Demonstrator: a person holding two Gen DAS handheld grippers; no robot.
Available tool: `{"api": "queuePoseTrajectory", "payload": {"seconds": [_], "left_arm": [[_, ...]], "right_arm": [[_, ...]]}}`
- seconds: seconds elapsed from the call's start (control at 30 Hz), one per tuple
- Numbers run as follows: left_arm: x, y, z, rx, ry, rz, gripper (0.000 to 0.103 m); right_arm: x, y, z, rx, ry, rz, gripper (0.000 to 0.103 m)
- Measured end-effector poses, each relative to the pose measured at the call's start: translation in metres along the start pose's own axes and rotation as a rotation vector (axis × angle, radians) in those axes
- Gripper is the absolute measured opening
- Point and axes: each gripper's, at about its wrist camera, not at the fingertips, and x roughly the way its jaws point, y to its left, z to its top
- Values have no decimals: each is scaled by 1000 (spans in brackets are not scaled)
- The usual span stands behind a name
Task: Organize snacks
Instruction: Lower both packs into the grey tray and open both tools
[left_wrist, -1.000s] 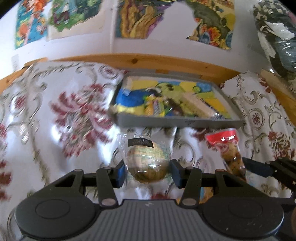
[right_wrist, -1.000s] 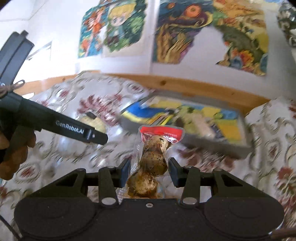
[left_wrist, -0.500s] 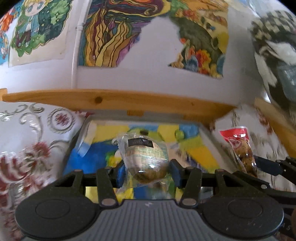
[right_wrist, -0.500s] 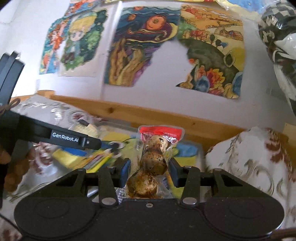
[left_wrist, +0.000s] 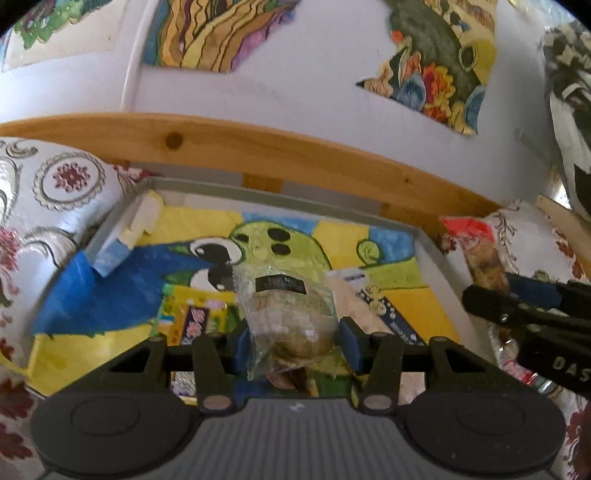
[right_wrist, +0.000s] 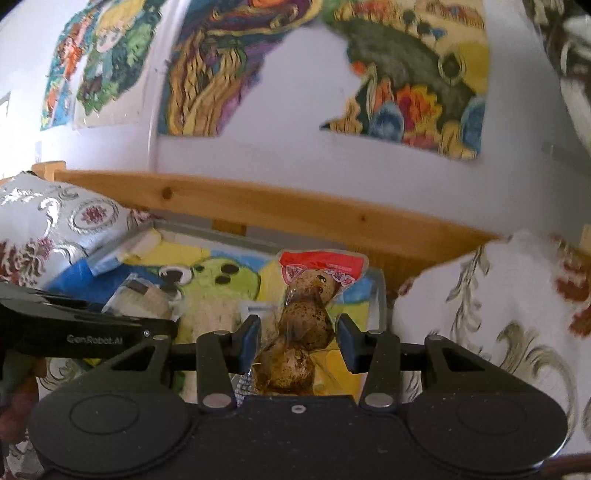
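We held two snacks over the grey tray (left_wrist: 430, 243), one in each gripper. In the left wrist view, the clear-wrapped muffin (left_wrist: 290, 314) with its black label sat between the blue pads of our left gripper (left_wrist: 293, 341), which was closed on it — the wrapper pressed at both sides, the packet hanging above the tray's painted lining. In the right wrist view, the red-topped pack of speckled eggs (right_wrist: 304, 317) stood upright between the pads of our right gripper (right_wrist: 299, 341); the pads lay close to the film on either side, yet we could not tell whether they pressed it or had let go.

The tray's floor carried a bright drawing in blue, green and yellow, and a few other packets lay on it — a yellow wrapper (left_wrist: 192, 314) at the left and a white-and-blue sachet (left_wrist: 384, 306) at the right. The tray rested on a floral cloth (left_wrist: 55, 192), its far side against a wooden rail (left_wrist: 258, 144). Behind the rail, colourful posters (right_wrist: 214, 70) hung on the white wall.
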Motion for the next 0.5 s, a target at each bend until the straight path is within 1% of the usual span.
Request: {"api": "queuePoseTrajectory", "payload": {"seconds": [0.07,0.27,0.5], "left_arm": [[2,-1,-2,-1,3,1,53],[7,2,-10,-11,0,5,53],[7,4,-11,-17,-14,3,53]], "right_arm": [[6,-1,-6,6,18,5,46],[14,-5,-18,31,36,-6,47],[26,-9,-15,29,34,-18,47]]}}
